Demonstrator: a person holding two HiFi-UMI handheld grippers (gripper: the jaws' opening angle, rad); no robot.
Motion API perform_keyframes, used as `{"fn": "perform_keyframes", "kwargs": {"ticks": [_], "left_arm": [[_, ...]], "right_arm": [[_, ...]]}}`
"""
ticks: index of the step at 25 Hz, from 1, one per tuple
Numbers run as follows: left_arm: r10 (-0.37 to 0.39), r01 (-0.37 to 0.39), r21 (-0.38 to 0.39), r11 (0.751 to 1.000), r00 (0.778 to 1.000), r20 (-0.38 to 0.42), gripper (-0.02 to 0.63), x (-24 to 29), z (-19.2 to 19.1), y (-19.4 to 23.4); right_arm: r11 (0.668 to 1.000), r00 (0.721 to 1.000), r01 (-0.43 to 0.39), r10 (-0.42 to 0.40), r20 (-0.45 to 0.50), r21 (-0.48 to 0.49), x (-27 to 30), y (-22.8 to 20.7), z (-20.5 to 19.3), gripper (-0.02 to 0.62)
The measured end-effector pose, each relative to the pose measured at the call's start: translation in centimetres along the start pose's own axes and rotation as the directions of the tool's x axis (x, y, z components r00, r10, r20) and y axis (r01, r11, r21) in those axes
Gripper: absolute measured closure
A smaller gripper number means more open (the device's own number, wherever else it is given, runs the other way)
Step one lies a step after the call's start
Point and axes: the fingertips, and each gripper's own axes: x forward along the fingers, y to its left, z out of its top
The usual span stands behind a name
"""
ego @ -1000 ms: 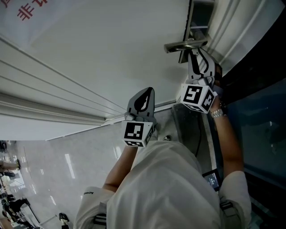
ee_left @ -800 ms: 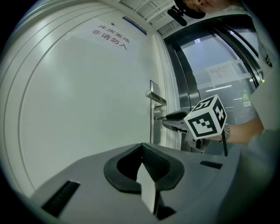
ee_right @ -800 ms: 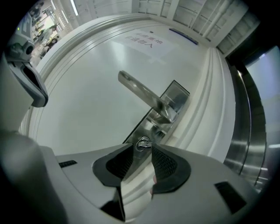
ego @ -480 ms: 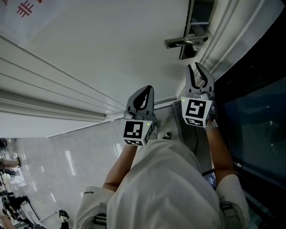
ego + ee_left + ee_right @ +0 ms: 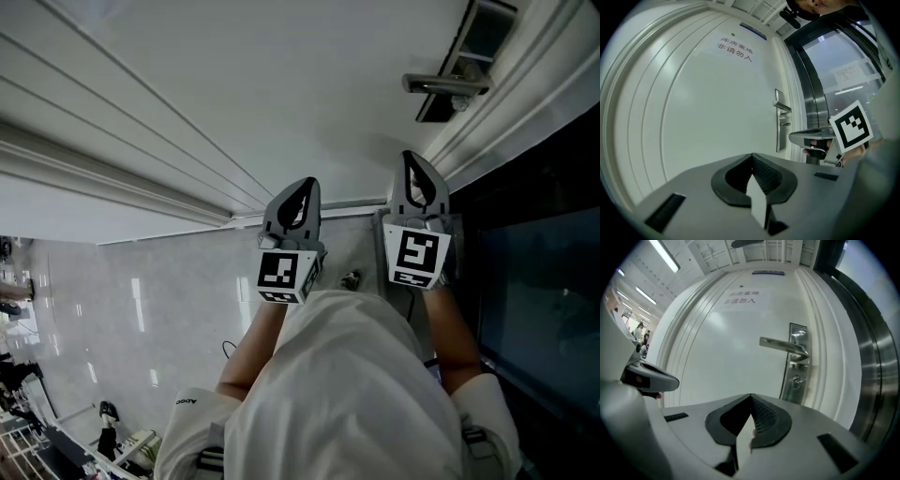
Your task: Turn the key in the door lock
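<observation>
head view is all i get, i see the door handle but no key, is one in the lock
observer: yes. In the right gripper view a key sticks out of the lock plate, below the door handle.
operator: is the right gripper on it
observer: no. The right gripper is back from the door; its jaws have just closed and meet with nothing between them.
operator: and the left one
observer: in its own view the left gripper is shut too, with nothing held.
</observation>
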Motion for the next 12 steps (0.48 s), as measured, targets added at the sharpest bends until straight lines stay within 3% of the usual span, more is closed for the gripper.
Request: {"fn": "perform_keyframes", "kwargs": {"ticks": [6, 12], "left_arm": [[0.085, -0.084, -0.009, 0.996, 0.996, 0.005, 0.597, -2.5, -0.3, 4.3], [0.181, -0.181, -0.027, 0.983, 0.983, -0.003, 0.597, -7.2, -1.2, 10.1]], "right_arm": [[0.984, 0.99, -0.144, 0.143, 0.02, 0.102, 1.0, 6.2, 0.8, 0.594], [0.942, 0.951, -0.302, 0.308, -0.016, 0.147, 1.9, 15.3, 1.2, 0.594]]}}
